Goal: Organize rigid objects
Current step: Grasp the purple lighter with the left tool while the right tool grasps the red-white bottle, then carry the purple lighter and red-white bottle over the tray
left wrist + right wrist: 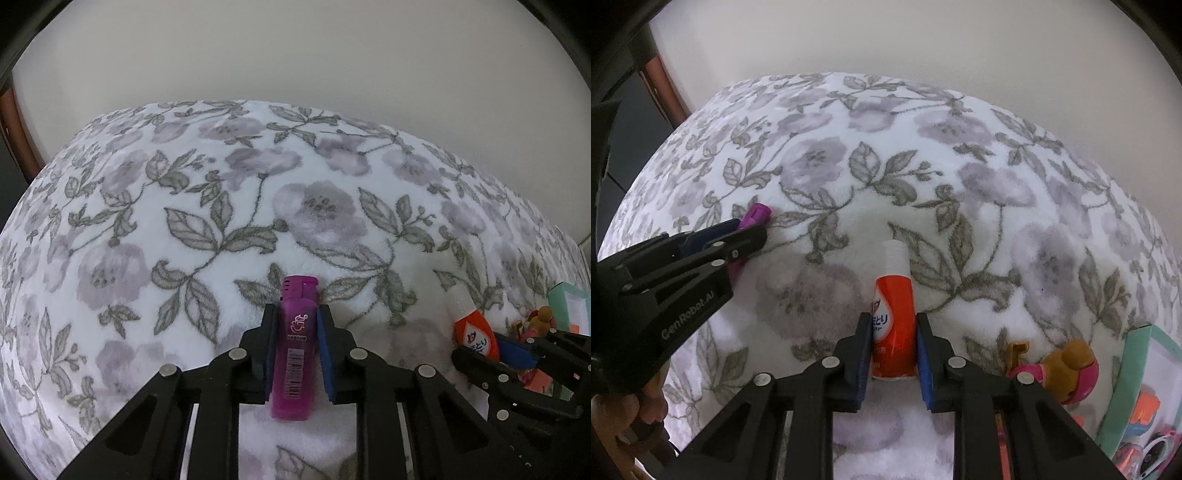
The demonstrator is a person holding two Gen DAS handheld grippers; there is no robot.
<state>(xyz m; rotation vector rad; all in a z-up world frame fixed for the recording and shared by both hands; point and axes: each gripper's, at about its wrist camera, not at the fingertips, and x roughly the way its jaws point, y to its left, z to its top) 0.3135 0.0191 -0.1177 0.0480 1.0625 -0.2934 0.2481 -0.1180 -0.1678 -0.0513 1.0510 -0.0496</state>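
A: Which tool carries what, seen from beside the bed?

B: The left gripper point(295, 317) is clamped on the purple lighter point(294, 343); its blue pads press the two flat sides, the cap end pointing toward twelve o'clock over the flowered blanket point(184, 206); gripped near mid-body, probably so it cannot pivot.

A: And the other hand's tool?

B: The right gripper point(892, 332) has its jaws narrow around the orange bottle point(893, 314); the bottle lies along the fingers, white cap toward twelve o'clock; whether it is lifted or resting on the blanket cannot be told.

A: Why are both held pointing forward?

B: A judgement only: lengthwise holds suit laying each item down in line with the other; the two tools sit side by side, near but apart.

A: How do the items look?

B: The lighter is translucent purple, with a white logo and a barcode label; the bottle is orange with white lettering and a slim white neck; both look hard and smooth.

A: Anything else nearby?

B: At four o'clock of the right gripper, a brown toy bear point(1071, 365) in pink and a mint-green box point(1137, 373); perhaps where sorted things go.
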